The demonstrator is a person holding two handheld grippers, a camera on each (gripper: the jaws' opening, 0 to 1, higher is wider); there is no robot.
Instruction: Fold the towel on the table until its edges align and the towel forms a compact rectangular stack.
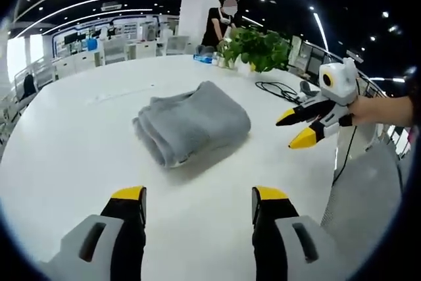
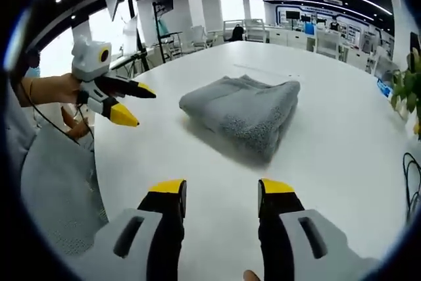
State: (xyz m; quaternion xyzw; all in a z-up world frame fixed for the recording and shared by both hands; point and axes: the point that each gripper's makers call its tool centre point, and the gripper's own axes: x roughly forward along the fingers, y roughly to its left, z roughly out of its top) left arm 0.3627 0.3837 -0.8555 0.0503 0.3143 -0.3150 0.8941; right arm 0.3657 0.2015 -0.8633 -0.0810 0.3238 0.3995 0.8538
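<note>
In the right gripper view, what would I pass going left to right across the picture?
Left gripper held in a person's hand → folded grey towel on the white table → green plant at the right edge.

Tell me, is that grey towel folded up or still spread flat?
Folded. The grey towel sits as a thick, compact bundle on the white table, with stacked layers visible along its edge; nothing holds it.

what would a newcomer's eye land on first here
The grey towel, folded into a thick stack in the middle of the white table. Next, both yellow-tipped grippers hang open and clear of it: left gripper, right gripper. A leafy green plant stands at the table's far edge.
</note>
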